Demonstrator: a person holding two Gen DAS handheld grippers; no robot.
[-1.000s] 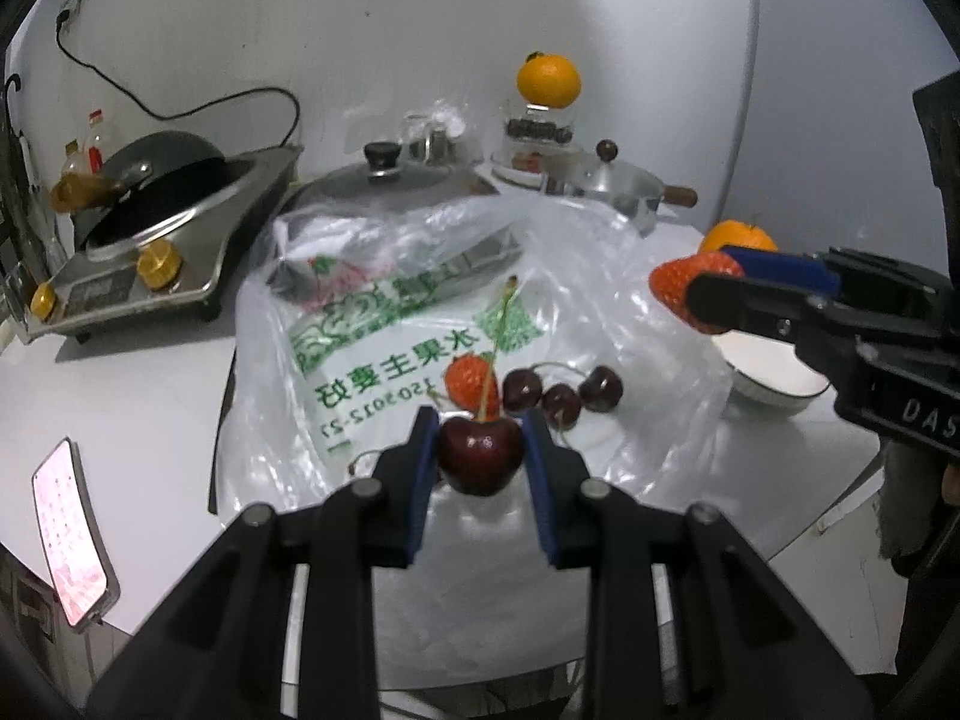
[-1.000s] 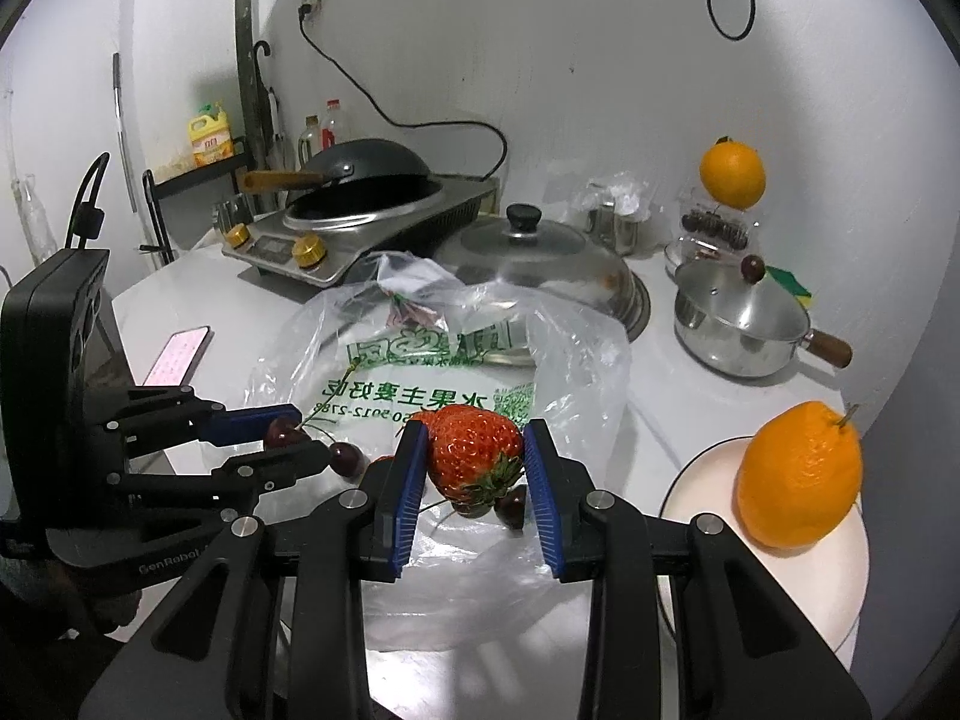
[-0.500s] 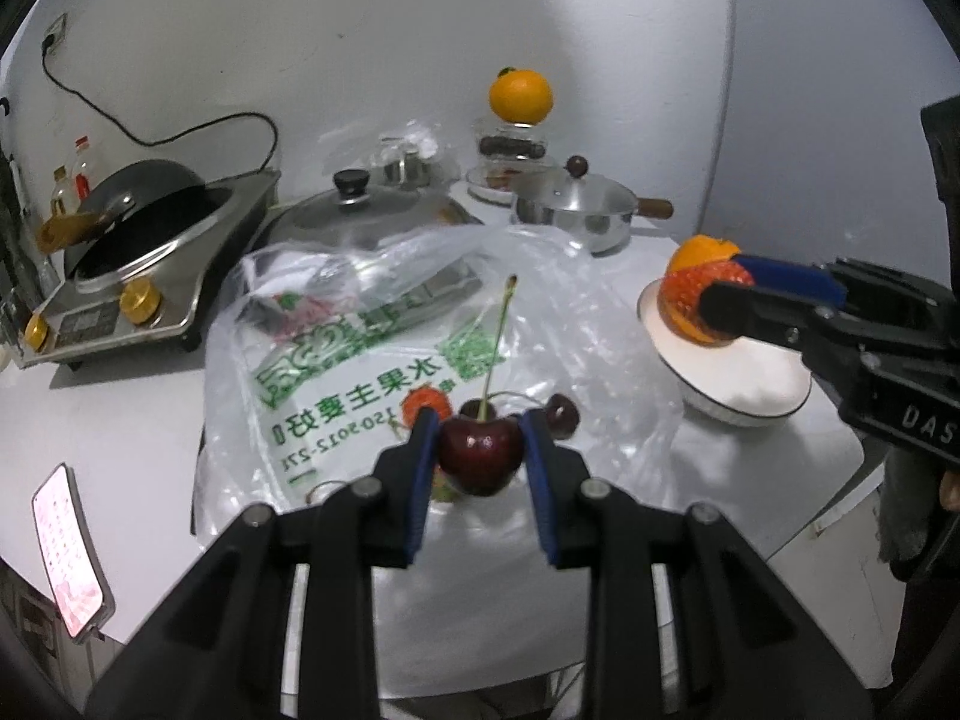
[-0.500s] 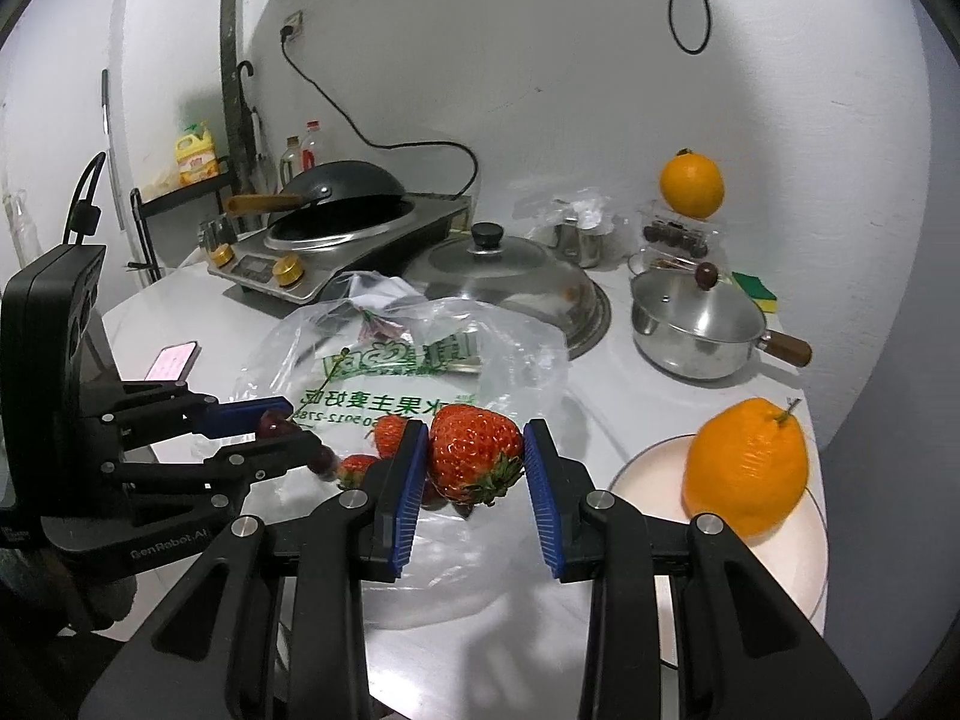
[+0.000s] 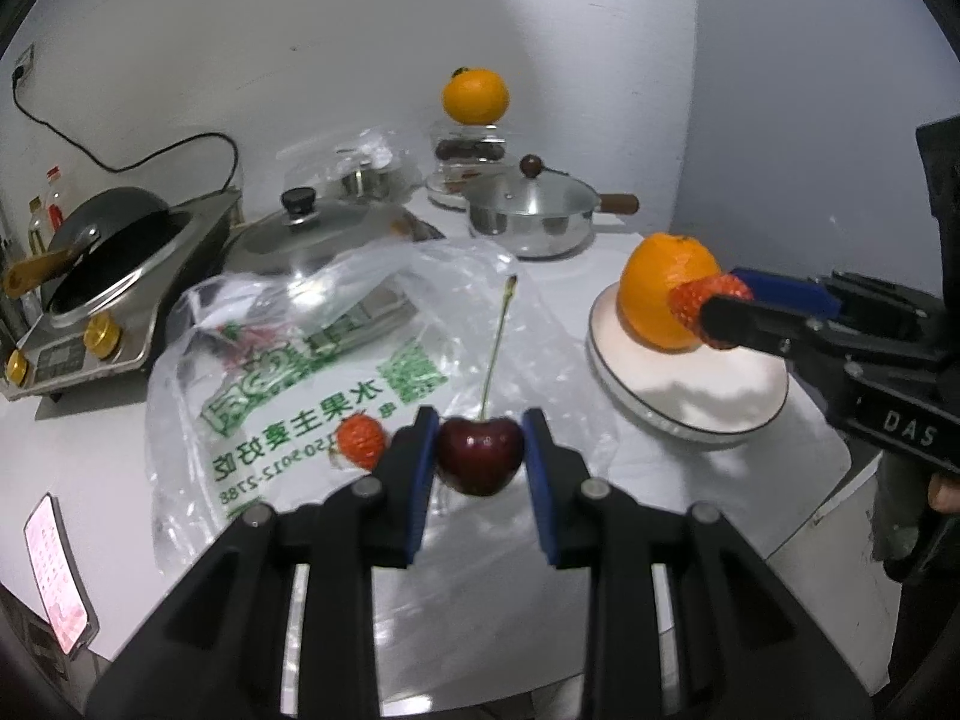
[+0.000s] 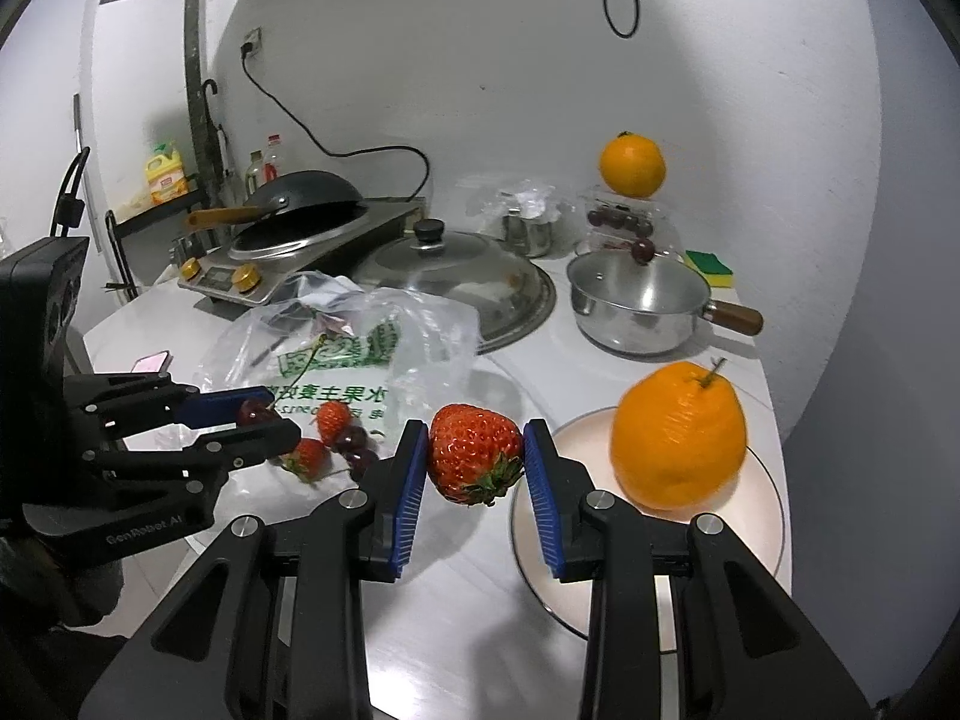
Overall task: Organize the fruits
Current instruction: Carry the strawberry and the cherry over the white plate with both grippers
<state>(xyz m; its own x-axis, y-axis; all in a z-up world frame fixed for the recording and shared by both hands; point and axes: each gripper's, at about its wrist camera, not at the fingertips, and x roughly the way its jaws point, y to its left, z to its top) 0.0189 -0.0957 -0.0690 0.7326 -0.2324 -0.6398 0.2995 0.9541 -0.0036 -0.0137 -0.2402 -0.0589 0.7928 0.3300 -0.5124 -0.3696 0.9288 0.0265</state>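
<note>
The white table is the largest surface; its curved front edge runs just under both grippers, and the bare stretch directly ahead of the right gripper is open, smooth and faintly glossy. Far beyond the left gripper, along the wall, stand a steel cooktop with a black wok, a domed steel lid with a black knob, and a lidded steel saucepan with a wooden handle.

Ahead and to the left of the right gripper lies a crinkled clear plastic bag printed in green with Chinese characters and digits, seen mirrored; 2 strawberries and some dark cherries rest on it. Just right of the right gripper sits a round white plate with a thin dark rim, carrying 1 dimpled orange with a stem stub. A second orange tops a clear box at the back.

The right gripper's blue ribbed pads pinch a seeded red strawberry, leaves down, over the plate's left edge. The left gripper's pads pinch a glossy dark cherry, its long stem upright, over the bag's near edge. Its body reads "GenRobot.AI"; the right one's reads "DAS". A phone lies far left of the left gripper at the table's edge.
</note>
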